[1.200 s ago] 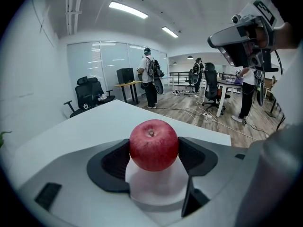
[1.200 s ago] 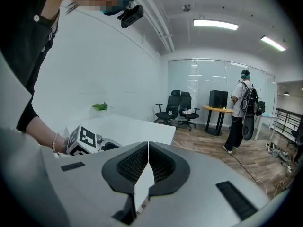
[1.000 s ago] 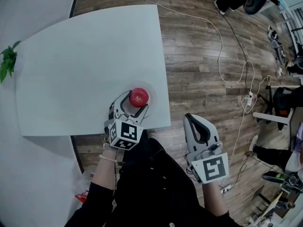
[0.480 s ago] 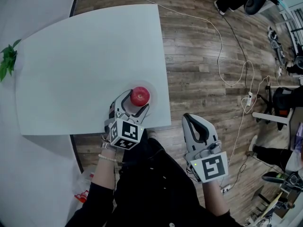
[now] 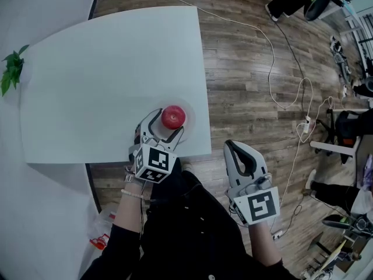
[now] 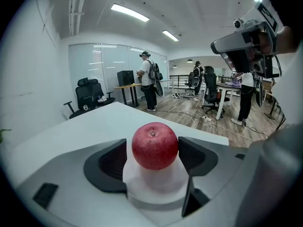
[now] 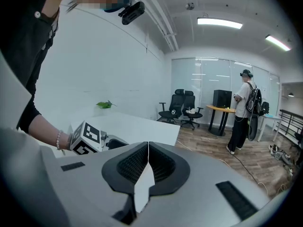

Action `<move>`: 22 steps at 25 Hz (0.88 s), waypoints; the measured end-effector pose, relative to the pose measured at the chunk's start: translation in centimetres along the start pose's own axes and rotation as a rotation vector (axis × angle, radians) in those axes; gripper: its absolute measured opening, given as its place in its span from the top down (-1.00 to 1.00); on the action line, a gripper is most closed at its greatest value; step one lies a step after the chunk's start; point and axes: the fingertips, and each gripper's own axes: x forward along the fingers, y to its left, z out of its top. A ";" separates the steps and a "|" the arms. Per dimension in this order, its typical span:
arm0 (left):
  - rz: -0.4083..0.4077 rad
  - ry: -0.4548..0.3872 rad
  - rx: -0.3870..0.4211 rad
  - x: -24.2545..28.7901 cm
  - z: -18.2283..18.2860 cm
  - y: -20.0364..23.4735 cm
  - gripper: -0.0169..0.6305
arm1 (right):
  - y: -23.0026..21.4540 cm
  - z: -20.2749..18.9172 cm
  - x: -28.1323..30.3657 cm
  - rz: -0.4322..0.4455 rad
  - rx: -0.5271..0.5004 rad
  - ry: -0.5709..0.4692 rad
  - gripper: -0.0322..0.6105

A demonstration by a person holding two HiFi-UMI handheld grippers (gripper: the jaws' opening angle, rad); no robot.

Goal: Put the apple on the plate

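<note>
A red apple (image 5: 173,116) rests upright on a small white plate (image 5: 187,111) near the front right corner of the white table (image 5: 105,74). My left gripper (image 5: 166,124) is open, one jaw on either side of the apple. In the left gripper view the apple (image 6: 154,145) stands on the plate (image 6: 156,183) between the dark pads (image 6: 113,160), with a small gap on each side. My right gripper (image 5: 242,153) hangs shut and empty over the wooden floor, off the table's right edge; its jaws (image 7: 148,162) meet in the right gripper view.
Green plant leaves (image 5: 10,72) lie at the table's far left edge. Cables (image 5: 280,57) run over the wooden floor to the right. Office chairs (image 7: 182,109) and standing people (image 7: 244,112) are in the room beyond.
Nothing has visibly changed beyond a slight shift of the head view; the left gripper stays around the apple and the right gripper stays still.
</note>
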 end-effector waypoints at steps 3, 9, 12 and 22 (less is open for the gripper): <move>0.000 -0.007 -0.005 -0.5 0.3 -0.1 -0.09 | 0.1 0.2 -0.1 0.006 -0.003 -0.005 0.77; 0.031 -0.074 -0.048 -2.7 1.8 0.8 -0.09 | 0.3 1.5 0.0 0.011 -0.013 -0.051 0.77; 0.076 -0.099 -0.043 -4.2 2.9 1.7 -0.09 | 0.5 1.9 0.0 0.027 -0.026 -0.051 0.77; 0.137 -0.204 -0.047 -9.8 8.1 3.4 0.62 | 1.4 4.5 -0.1 0.048 -0.055 -0.144 0.77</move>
